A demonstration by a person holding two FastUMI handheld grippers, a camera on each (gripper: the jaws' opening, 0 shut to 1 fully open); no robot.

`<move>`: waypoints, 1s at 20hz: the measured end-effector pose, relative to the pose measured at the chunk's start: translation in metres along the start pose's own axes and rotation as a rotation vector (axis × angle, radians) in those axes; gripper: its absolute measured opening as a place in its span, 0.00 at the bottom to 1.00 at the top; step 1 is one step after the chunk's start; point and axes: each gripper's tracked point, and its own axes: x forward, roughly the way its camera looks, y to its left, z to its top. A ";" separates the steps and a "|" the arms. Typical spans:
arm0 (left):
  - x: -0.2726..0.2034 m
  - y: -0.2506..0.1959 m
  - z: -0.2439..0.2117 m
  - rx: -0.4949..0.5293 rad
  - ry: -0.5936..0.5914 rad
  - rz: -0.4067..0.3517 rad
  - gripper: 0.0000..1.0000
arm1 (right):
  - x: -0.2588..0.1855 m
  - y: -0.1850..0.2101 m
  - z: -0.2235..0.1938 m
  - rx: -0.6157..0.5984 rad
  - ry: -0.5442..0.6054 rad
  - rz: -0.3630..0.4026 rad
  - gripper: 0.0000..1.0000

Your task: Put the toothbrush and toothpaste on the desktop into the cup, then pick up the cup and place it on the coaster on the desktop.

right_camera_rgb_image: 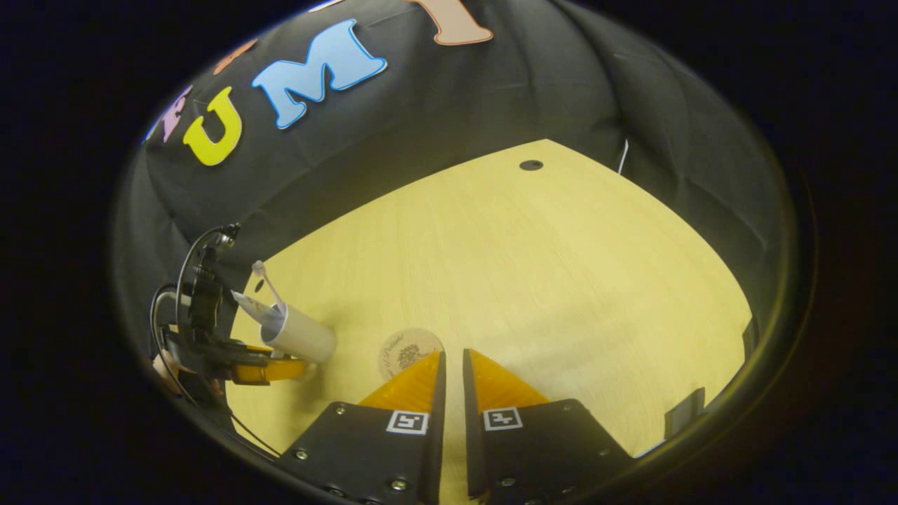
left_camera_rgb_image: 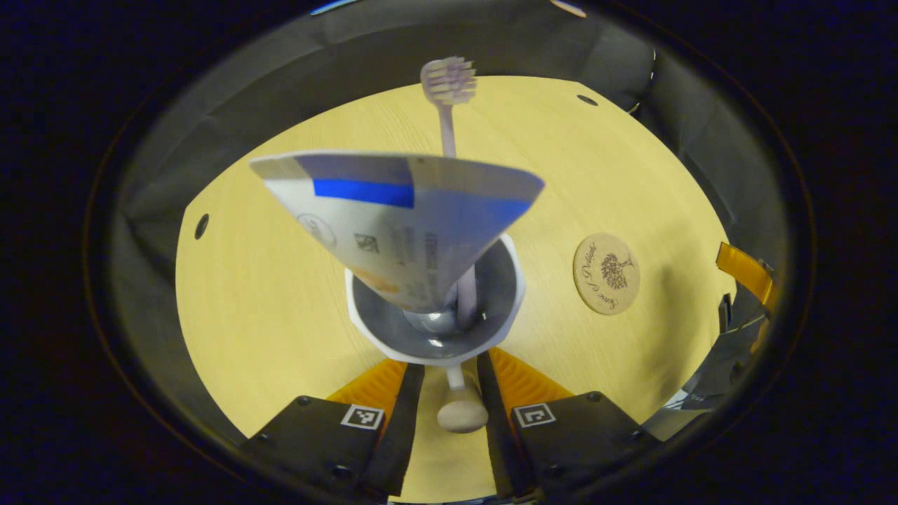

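A white cup (left_camera_rgb_image: pixel 365 322) stands on the yellow desktop (left_camera_rgb_image: pixel 266 337) with a blue and white toothpaste tube (left_camera_rgb_image: pixel 400 224) and a pale toothbrush (left_camera_rgb_image: pixel 449 81) upright in it. My left gripper (left_camera_rgb_image: pixel 449 361) reaches the cup's near side, its jaws narrowly apart. A thin white stem with a rounded pale end (left_camera_rgb_image: pixel 461 414), coming off the cup, lies between them. The round cork coaster (left_camera_rgb_image: pixel 607 273) lies bare to the cup's right. In the right gripper view the cup (right_camera_rgb_image: pixel 302 337) and left gripper (right_camera_rgb_image: pixel 295 368) are at the left. My right gripper (right_camera_rgb_image: pixel 452 354) is shut and empty, just over the coaster (right_camera_rgb_image: pixel 400 351).
Black cloth walls close in the desktop on all sides. Small dark holes (left_camera_rgb_image: pixel 201 226) (right_camera_rgb_image: pixel 531 165) sit near the table's edges. The right gripper (left_camera_rgb_image: pixel 744 277) shows at the far right edge of the left gripper view.
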 end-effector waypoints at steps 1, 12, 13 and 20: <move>-0.002 0.000 -0.006 -0.002 0.009 0.005 0.53 | 0.001 -0.001 -0.001 0.000 0.003 -0.001 0.14; -0.010 -0.010 0.005 -0.001 -0.042 -0.055 0.32 | -0.002 -0.008 0.003 0.003 0.003 -0.006 0.14; -0.013 -0.011 0.008 0.012 -0.048 -0.056 0.32 | -0.002 -0.009 0.003 0.003 0.001 -0.007 0.14; -0.019 -0.047 0.028 0.108 -0.087 -0.084 0.33 | -0.011 -0.017 0.002 0.010 -0.011 -0.014 0.15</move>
